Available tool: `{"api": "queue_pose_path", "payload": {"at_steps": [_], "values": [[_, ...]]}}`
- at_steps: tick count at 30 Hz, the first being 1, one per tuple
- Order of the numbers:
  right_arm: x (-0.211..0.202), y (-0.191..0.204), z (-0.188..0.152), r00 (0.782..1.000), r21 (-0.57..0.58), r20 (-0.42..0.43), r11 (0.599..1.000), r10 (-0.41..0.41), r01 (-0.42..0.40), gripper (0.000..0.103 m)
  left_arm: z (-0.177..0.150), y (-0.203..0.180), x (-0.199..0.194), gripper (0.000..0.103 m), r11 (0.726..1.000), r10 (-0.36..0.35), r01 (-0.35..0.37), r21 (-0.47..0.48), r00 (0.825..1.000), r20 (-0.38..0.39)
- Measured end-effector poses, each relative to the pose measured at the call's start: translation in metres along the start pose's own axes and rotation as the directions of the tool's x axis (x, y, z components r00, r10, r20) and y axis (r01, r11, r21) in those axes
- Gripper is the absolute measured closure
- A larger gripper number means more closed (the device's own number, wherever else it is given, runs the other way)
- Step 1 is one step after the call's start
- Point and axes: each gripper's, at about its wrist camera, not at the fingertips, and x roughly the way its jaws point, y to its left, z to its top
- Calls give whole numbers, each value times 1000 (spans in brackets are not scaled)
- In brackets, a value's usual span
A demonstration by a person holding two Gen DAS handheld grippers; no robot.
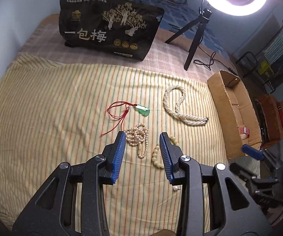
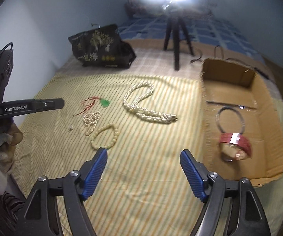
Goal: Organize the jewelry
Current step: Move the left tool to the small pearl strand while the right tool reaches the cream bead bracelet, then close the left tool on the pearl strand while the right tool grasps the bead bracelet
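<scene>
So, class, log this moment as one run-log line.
left gripper: open, empty | right gripper: open, empty | box: watch inside | pearl necklace: on bedsheet

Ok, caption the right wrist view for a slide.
Open right gripper above striped cloth, bead bracelet ahead, cardboard box alongside.
</scene>
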Motion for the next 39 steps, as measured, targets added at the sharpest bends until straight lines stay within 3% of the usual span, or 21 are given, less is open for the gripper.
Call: {"api": "queue_pose_path", "payload": {"at_steps": [7,12,20,32,39], "values": [[43,-1,6,991,79,-101,994,86,-78,51,3,11,37,67,999,-9,4,-52,996,-93],[68,3,10,976,128,-159,983,148,-129,63,5,16,56,67,998,-10,0,-70,991,-133],[85,11,26,965,189,-180,969,193,-159,69,8,19,80,68,996,10,-24,-84,986,-169],[110,22,33,972,145,-192,984,132,-105,76,13,17,101,68,997,36,-48,-65,982,-187],[118,40,28,981,35,-193,999,28,-22,81,14,11,107,73,996,71,-78,-35,982,-173]]}}
